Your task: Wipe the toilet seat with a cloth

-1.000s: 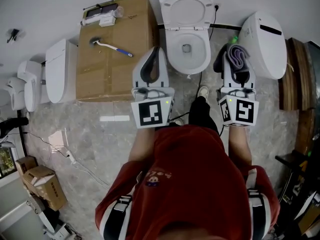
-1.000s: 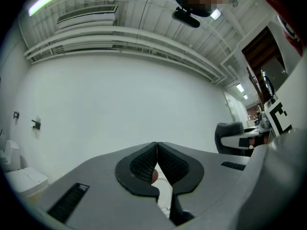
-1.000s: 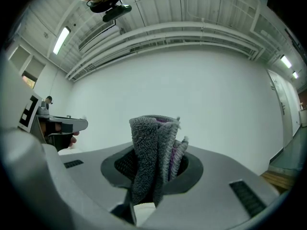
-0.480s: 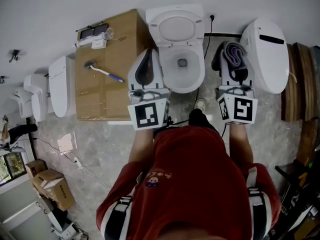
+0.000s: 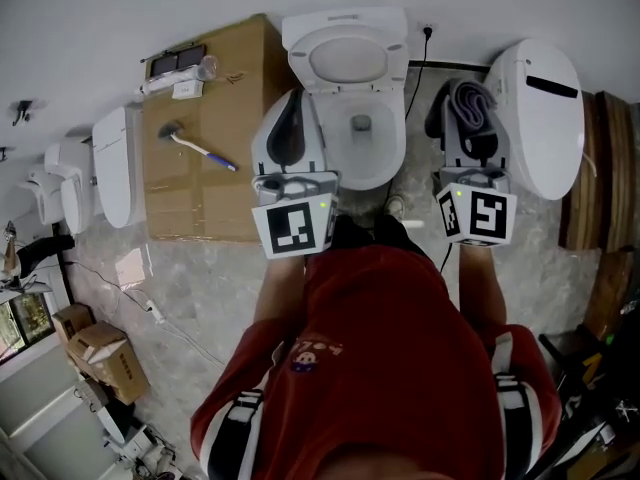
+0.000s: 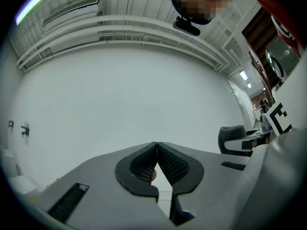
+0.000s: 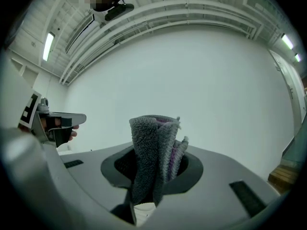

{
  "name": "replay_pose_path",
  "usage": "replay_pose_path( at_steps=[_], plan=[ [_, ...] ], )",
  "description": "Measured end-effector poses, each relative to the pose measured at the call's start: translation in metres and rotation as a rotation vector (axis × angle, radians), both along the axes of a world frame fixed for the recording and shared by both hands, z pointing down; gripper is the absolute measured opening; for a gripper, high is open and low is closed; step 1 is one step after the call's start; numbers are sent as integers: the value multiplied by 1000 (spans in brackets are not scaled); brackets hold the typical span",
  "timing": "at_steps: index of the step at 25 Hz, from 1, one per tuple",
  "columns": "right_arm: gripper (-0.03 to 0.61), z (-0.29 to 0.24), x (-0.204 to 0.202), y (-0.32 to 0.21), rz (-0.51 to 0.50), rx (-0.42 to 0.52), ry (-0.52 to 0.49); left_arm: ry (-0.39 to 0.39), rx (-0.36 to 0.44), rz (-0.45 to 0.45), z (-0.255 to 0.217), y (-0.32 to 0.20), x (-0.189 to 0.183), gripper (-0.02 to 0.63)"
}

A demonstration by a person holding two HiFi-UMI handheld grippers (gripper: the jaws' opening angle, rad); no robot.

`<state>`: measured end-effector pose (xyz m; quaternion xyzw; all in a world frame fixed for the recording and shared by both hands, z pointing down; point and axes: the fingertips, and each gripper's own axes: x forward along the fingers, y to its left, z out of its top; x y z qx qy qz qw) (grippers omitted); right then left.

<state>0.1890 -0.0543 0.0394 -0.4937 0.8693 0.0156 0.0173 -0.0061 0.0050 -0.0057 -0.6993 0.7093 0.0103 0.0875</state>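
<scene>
Marble floor tiles (image 5: 200,268) meet a white wall (image 5: 90,18). At twelve o'clock stands a white toilet with raised lid (image 5: 385,163), at ten a brown cardboard box (image 5: 200,198). The left gripper (image 6: 157,150), jaws pressed together and empty, hovers at eleven. At one, the right gripper (image 7: 156,164) pinches a grey-purple terry cloth (image 7: 151,147), apart from the toilet seat (image 5: 400,118).

Large cardboard box (image 5: 205,193) stands on marble floor (image 5: 200,288); blue-handled brush (image 5: 200,150) lies on top. White toilet unit (image 5: 110,163) just left of the box. Closed-lid toilet (image 5: 545,118) far right, beside wooden boards (image 5: 600,168). Small cartons (image 5: 108,360) lower left.
</scene>
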Motion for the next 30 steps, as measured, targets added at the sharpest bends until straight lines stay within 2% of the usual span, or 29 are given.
replay_pose_path(
  at_steps=[7, 17, 24, 30],
  plan=[
    [97, 19, -34, -19, 17, -9, 34, 37, 65, 48, 10, -16, -31, 14],
    [96, 36, -65, -31, -11, -21, 41, 76, 49, 61, 36, -35, -57, 14],
    [96, 101, -93, -47, -42, -57, 74, 113, 0, 64, 107, -54, -73, 14],
    [97, 191, -112, -60, -64, -80, 107, 134, -16, 40, 201, -68, -93, 14]
  ],
)
